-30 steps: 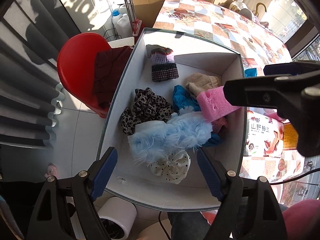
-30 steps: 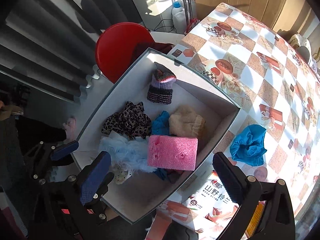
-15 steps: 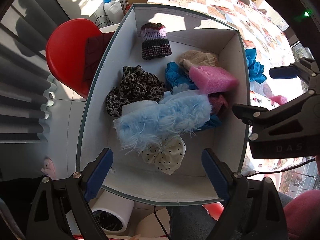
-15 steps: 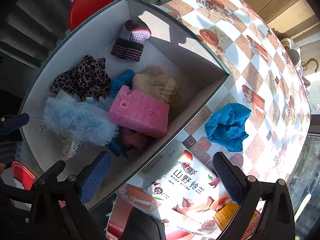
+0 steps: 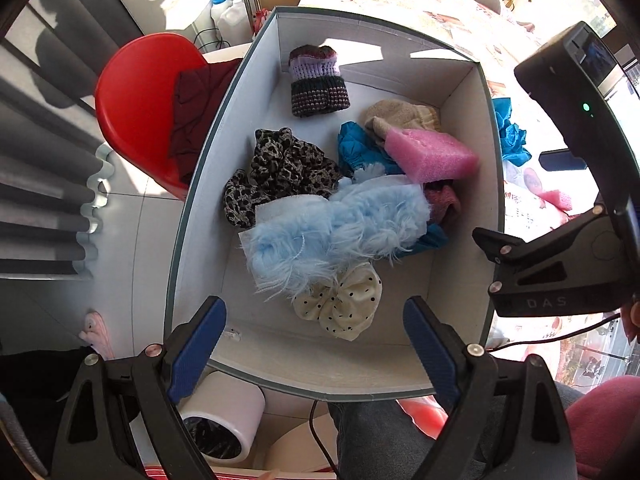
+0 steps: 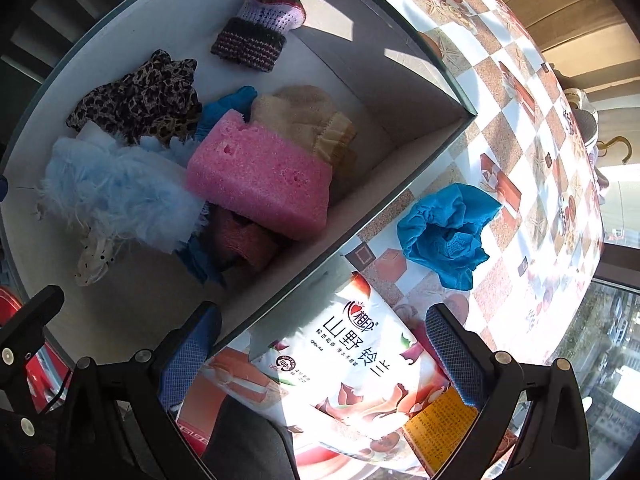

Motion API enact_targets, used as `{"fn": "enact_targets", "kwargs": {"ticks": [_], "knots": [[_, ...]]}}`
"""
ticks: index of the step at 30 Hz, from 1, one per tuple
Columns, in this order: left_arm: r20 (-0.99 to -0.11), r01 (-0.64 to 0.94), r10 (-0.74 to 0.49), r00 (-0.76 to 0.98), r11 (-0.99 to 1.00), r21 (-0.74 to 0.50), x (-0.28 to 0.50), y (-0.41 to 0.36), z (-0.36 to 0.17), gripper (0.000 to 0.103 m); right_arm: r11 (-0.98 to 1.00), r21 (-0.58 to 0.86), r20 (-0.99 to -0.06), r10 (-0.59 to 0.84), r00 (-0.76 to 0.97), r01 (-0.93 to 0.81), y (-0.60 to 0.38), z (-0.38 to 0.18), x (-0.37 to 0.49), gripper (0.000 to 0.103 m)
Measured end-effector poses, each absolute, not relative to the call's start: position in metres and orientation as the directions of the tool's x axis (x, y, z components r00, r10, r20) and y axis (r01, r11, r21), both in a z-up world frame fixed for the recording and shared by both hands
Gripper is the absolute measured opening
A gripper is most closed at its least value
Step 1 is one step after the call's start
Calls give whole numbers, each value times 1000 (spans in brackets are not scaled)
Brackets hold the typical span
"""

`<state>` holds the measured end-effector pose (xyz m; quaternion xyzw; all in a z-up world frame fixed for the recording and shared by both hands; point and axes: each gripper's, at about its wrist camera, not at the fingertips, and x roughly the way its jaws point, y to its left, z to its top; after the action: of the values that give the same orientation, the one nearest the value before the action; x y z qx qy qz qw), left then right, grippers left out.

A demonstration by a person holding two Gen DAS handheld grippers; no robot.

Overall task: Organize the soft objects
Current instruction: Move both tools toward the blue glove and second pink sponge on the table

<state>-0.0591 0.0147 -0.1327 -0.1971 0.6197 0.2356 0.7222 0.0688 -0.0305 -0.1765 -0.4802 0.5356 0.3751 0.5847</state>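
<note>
Right wrist view: right tongs [image 6: 320, 352] are hanging apart and empty over the checkered desk [image 6: 520, 92], above a white printed tissue pack [image 6: 360, 360]; a crumpled blue fabric cover [image 6: 448, 232] is lying at 1 o'clock, outside the white cardboard box [image 6: 420, 152]. Left tongs [image 5: 316, 344] are gaping empty over the box. Probable step: fetching the blue cover; the tongs are needing to descend and close.

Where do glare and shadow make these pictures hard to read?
Left wrist view: sun patches fall on the white box wall, and the table at right is washed out. Right wrist view: glare whitens the printed packet; the pink sponge stays clear; fisheye bends the box rim.
</note>
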Motion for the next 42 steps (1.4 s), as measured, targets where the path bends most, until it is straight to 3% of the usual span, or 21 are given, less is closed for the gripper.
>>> {"fn": "enact_targets", "kwargs": {"ticks": [25, 35, 42], "knots": [[-970, -449, 167, 177, 891, 71, 6, -8, -98, 92, 579, 95, -989, 151, -8, -810, -100, -94, 193, 103], [-970, -359, 167, 177, 929, 95, 43, -34, -96, 92, 673, 114, -993, 88, -75, -731, -137, -124, 245, 103], [-972, -324, 164, 168, 941, 103, 58, -46, -95, 92, 644, 88, -989, -37, -145, -760, -133, -164, 253, 103]]}}
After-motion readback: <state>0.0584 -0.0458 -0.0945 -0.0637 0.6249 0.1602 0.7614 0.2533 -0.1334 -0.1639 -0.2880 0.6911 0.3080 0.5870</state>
